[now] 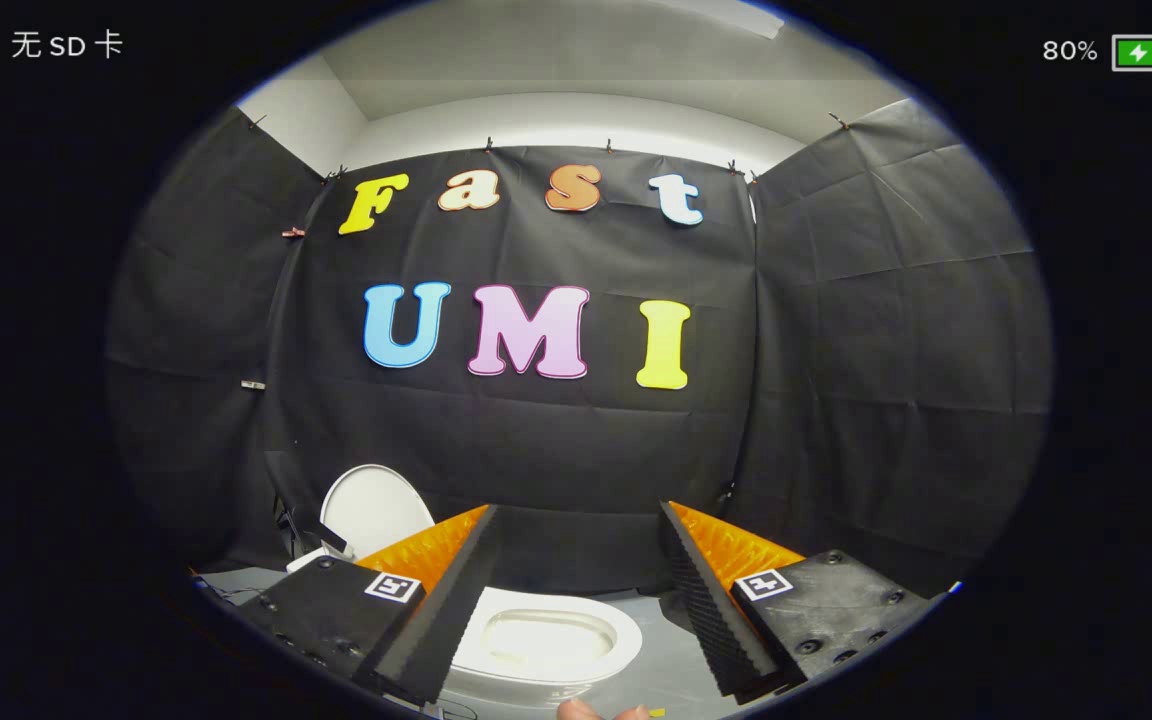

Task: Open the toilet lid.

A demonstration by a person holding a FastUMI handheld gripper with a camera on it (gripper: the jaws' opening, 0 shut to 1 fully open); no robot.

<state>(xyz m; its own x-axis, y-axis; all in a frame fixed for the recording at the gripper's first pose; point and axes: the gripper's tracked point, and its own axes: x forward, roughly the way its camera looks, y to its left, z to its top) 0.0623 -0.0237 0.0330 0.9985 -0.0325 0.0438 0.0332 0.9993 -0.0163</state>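
the toilet lid (373, 508) stands raised at lower left, bowl (546, 640) exposed; the gripper (576, 590) fingers are spread, empty. task looks done.

Glossy white toilet lid (373, 510); matt ribbed tongs (576, 600), spread apart.

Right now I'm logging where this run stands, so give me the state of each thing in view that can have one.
toilet lid: raised, standing upright behind the bowl, beyond the left finger.
toilet bowl: uncovered, its seat ring down, lying below and between the fingers.
gripper: open, fingers spread wide, holding nothing.
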